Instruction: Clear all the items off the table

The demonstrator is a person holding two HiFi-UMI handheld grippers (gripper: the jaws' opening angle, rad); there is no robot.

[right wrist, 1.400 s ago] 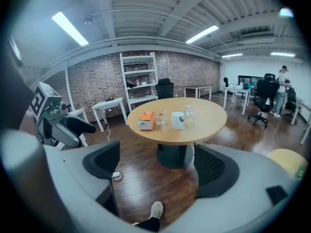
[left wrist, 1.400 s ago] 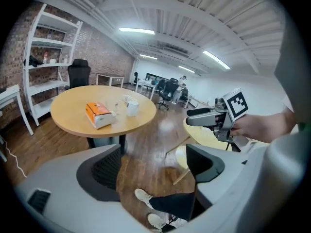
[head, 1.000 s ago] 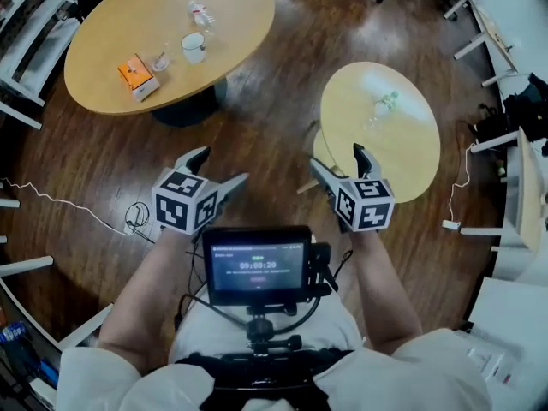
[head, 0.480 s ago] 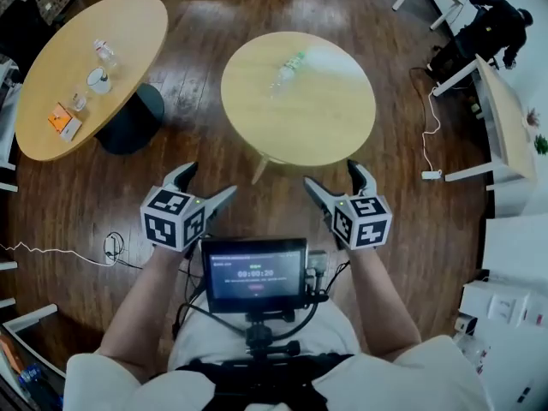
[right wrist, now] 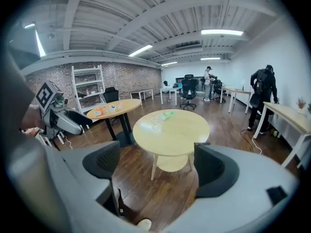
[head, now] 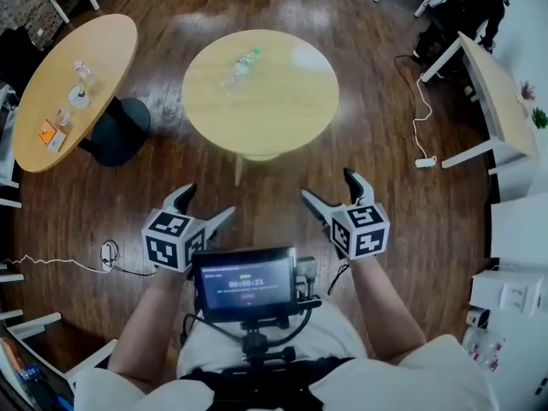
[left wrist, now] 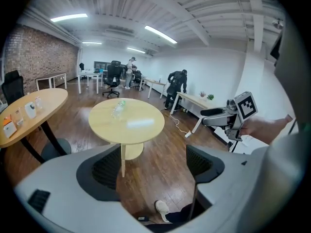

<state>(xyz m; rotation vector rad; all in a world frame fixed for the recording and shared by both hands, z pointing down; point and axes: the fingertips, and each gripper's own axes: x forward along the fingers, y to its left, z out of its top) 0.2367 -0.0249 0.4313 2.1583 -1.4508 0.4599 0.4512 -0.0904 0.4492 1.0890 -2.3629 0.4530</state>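
Note:
A clear plastic bottle with a green cap [head: 240, 68] lies on its side on the round wooden table [head: 282, 110] ahead of me. My left gripper [head: 209, 200] and right gripper [head: 327, 185] hang over the wooden floor, short of the table, both open and holding nothing. In the left gripper view the bottle [left wrist: 118, 108] and the round table [left wrist: 131, 127] show beyond the open jaws. In the right gripper view the same bottle [right wrist: 160, 118] lies towards the far left of the table [right wrist: 177, 132].
An oval table [head: 98, 54] at the far left carries a bottle [head: 83, 73], a white cup [head: 79, 98] and an orange box [head: 49, 133]. A white desk [head: 488, 92], a floor cable [head: 419, 101] and a person in dark clothes [head: 475, 2] are at the right.
The round table has shifted from the right of the view to straight ahead, and the oval table has slid to the far left. Both grippers stay open and empty.

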